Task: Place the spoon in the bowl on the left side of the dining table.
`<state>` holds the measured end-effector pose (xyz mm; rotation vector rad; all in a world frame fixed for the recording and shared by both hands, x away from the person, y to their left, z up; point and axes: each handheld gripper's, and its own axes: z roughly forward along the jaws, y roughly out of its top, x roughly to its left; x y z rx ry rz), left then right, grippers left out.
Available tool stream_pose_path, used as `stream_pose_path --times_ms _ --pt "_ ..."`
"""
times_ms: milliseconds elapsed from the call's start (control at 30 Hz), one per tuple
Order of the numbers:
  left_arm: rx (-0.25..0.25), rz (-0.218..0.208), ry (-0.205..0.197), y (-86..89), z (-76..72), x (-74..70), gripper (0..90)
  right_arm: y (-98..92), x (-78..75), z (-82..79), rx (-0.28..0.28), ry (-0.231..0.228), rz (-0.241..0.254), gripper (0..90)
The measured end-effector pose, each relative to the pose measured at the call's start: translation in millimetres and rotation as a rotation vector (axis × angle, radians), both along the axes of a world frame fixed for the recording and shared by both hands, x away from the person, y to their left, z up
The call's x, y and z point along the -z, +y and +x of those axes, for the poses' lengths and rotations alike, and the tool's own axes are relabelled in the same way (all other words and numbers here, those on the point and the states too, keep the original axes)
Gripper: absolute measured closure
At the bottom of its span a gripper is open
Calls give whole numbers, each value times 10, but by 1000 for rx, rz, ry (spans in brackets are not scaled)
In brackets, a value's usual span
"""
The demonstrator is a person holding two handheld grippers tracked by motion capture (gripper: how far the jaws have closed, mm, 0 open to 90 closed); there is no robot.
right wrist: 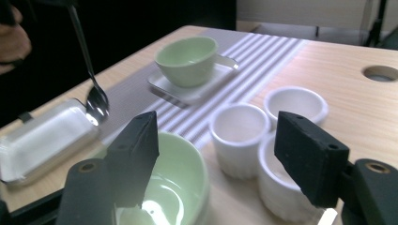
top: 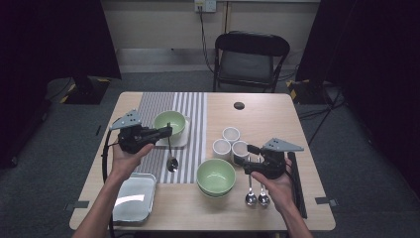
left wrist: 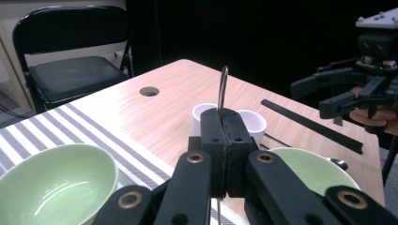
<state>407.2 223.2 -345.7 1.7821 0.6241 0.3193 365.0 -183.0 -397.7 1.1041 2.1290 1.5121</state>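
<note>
- Steel spoon point(top: 170, 154) hangs bowl-down from the left hand-held gripper point(top: 167, 131), its handle pinched between jaws pressed fully together; the left gripper view shows the handle's end rising above the closed pads.
- Its bowl hangs just over the grey striped runner point(top: 190, 106) on the wooden counter point(top: 262, 111), between a green bowl point(top: 170, 122) on a white square dish point(top: 179, 140) and a second green bowl point(top: 216, 176) nearer the person.
- Over on the right, the right hand-held gripper point(top: 251, 158) grips nothing: its jaws stand wide apart with only air between them, above the counter next to three white cups point(top: 231, 144).
- In the right gripper view those open jaws frame the nearer green bowl and the cups, with the hanging spoon off to the upper left.
- Two more spoons point(top: 257, 194) lie side by side on the counter just below the right hand point(top: 277, 186), bowls toward the person.
- A black strip point(top: 297, 183) lies along the counter's right edge.
- A shallow metal tray point(top: 133, 197) sits at the near left corner, beside the left forearm.
- Beyond the far edge stands a black folding chair point(top: 250, 59).
</note>
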Motion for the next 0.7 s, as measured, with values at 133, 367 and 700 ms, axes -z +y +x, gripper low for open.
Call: stream_pose_path --times_ms 133,367,700 --pt "-16 7 -11 16 47 -24 899 -123 157 -17 32 71 -45 259" --pt "-40 -2 -17 77 154 -65 899 -369 378 -85 116 126 -118 213" --pt "-62 1 -24 121 253 -91 900 -773 497 -160 228 151 -150 169"
